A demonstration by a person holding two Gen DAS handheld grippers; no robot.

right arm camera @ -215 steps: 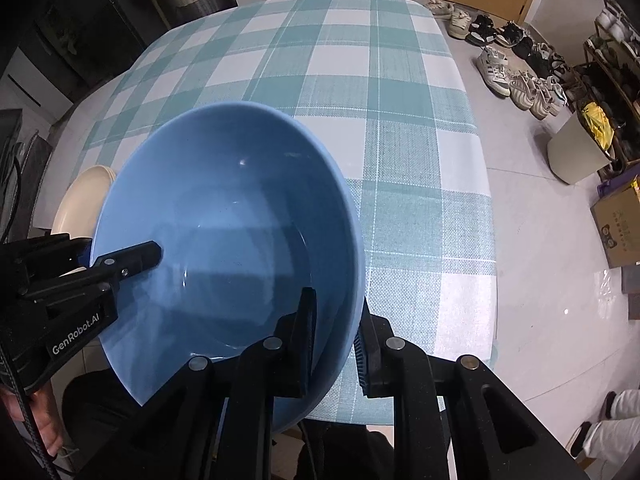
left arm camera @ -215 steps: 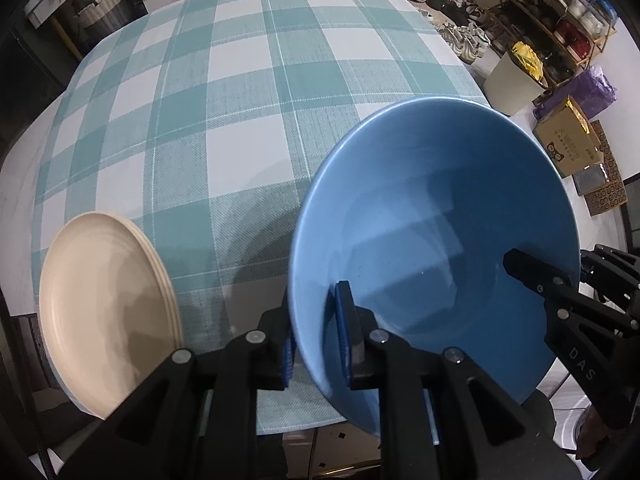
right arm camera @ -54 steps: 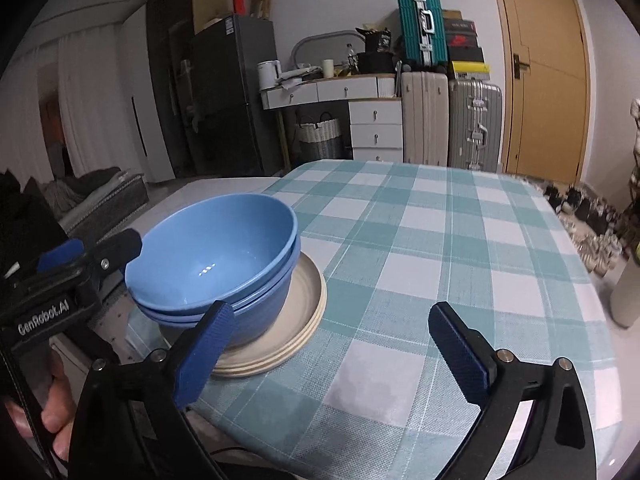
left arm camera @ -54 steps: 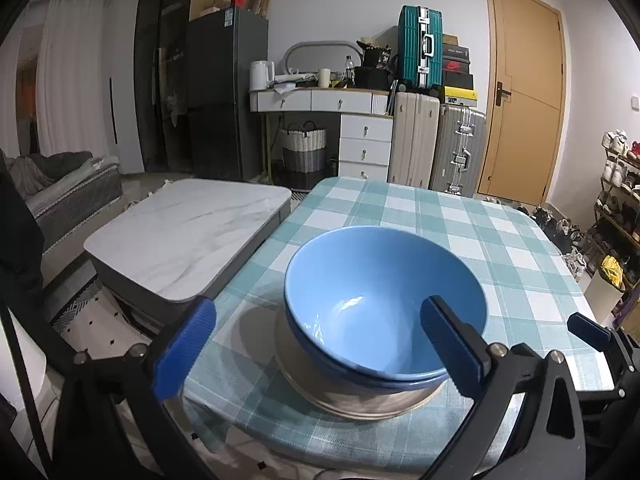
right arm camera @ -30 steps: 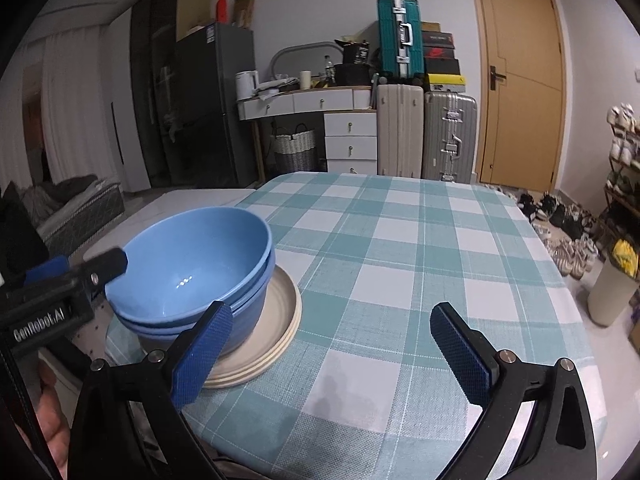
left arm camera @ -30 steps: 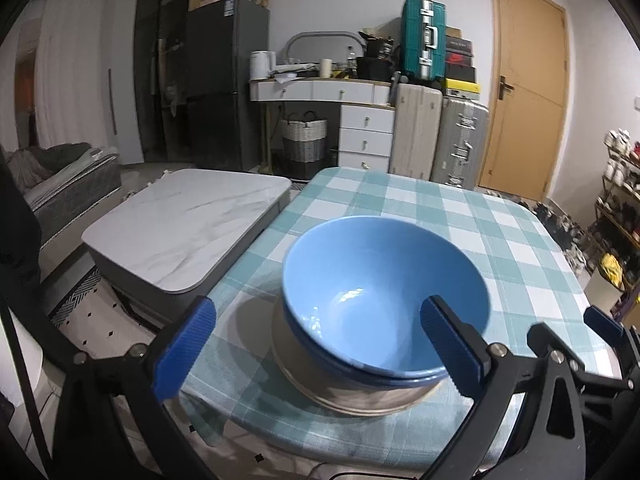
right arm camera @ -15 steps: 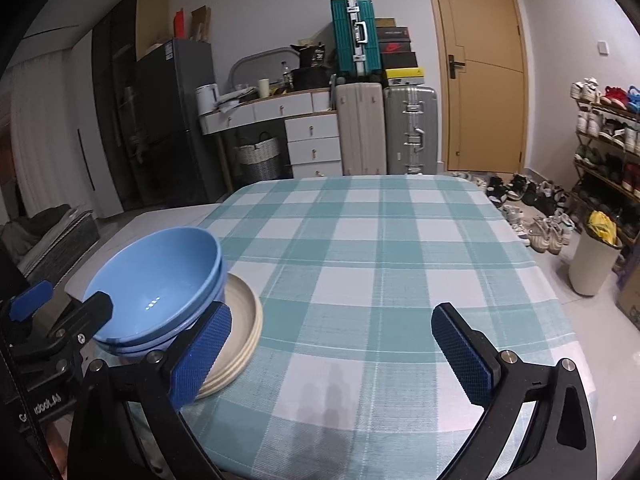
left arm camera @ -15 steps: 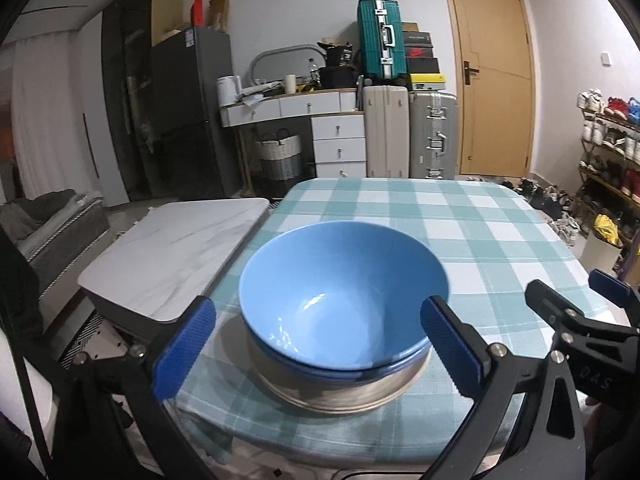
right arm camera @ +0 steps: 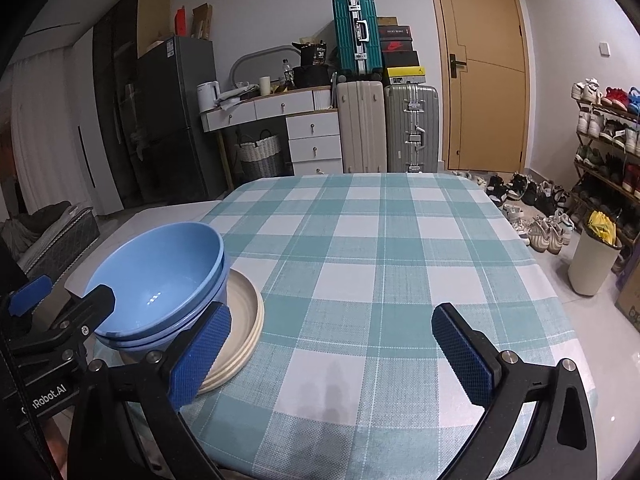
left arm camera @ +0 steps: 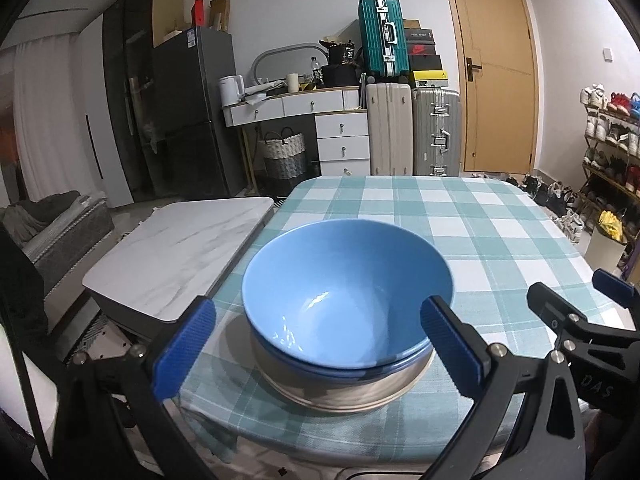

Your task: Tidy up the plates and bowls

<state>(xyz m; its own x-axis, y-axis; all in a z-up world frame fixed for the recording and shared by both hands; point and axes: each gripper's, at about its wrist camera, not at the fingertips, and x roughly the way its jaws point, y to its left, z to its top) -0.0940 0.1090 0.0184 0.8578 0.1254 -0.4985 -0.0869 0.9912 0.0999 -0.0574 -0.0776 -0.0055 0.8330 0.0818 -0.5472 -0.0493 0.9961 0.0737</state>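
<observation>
Two nested blue bowls (left arm camera: 344, 300) sit on a stack of cream plates (left arm camera: 352, 396) near the front left corner of the checked table (left arm camera: 460, 220). My left gripper (left arm camera: 320, 348) is open and empty, held just in front of the bowls with a finger on each side. The stack also shows in the right wrist view: bowls (right arm camera: 164, 280), plates (right arm camera: 244, 320). My right gripper (right arm camera: 332, 356) is open and empty, to the right of the stack, over bare cloth.
A low marble-topped table (left arm camera: 180, 248) stands left of the checked table. Suitcases (left arm camera: 412, 128), a white dresser (left arm camera: 320, 120) and a fridge (left arm camera: 188, 120) line the back wall. A shoe rack (right arm camera: 608, 140) and a bin (right arm camera: 592, 264) stand right.
Both grippers let go of the blue bowl, which now rests nested on the plates. Both have since drawn back and turned slightly; the stack has not moved in the last second.
</observation>
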